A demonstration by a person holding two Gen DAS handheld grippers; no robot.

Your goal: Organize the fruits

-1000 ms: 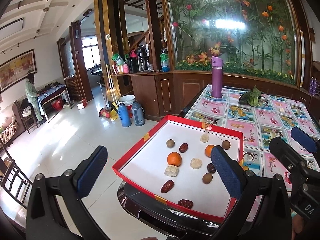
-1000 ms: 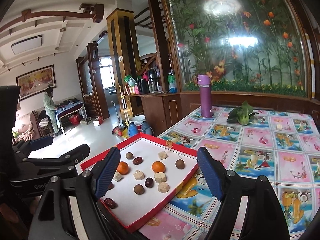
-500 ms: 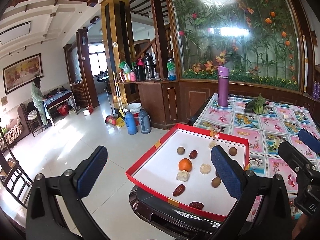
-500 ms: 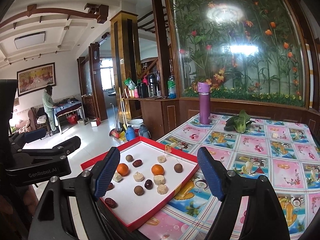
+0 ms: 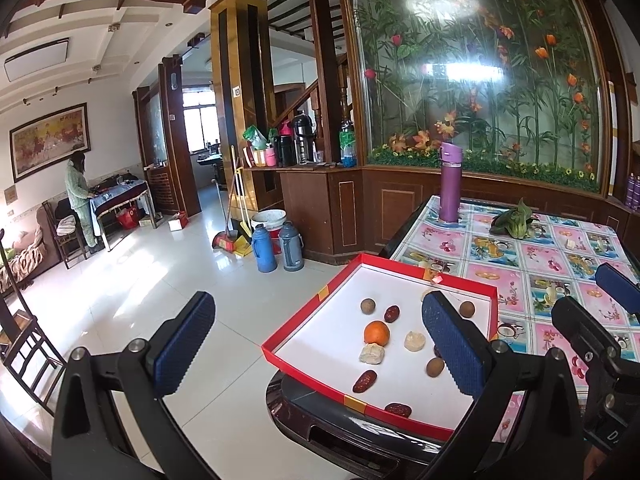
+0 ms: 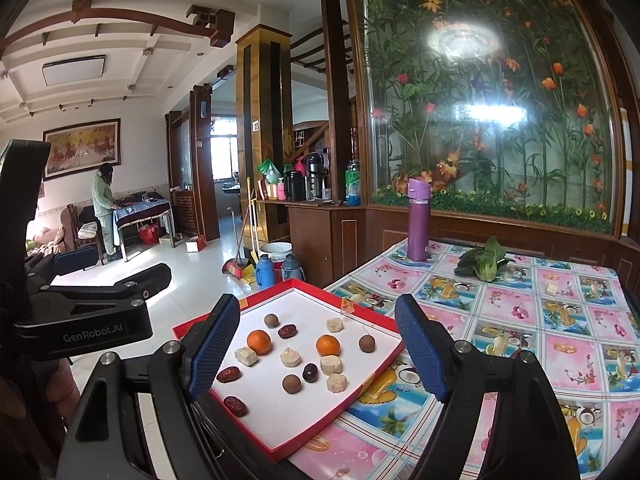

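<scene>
A red tray (image 6: 372,376) with a white floor sits on the table's near left corner. It holds two oranges (image 6: 259,342) (image 6: 328,345), several brown round fruits (image 6: 367,343), red dates (image 6: 229,374) and pale cake-like pieces (image 6: 331,364), all scattered. My right gripper (image 6: 318,308) hangs open above the tray's near side, empty. My left gripper (image 5: 316,304) is open and empty, off the table's left edge over the floor. In the left wrist view its right finger (image 5: 452,344) hides part of the tray (image 5: 304,332), and only one orange (image 5: 376,333) shows.
A purple bottle (image 6: 418,220) and a leafy green vegetable (image 6: 482,264) stand at the back of the flowered tablecloth (image 6: 560,352). Two thermos flasks (image 5: 276,248) and a broom stand on the floor. A wooden chair (image 5: 20,344) is at the left. A person (image 5: 80,196) stands far off.
Both grippers have drawn back and lifted, so the tray sits lower in each view. The left view has swung left, putting the tray further right. Both stay open; nothing in the tray moved.
</scene>
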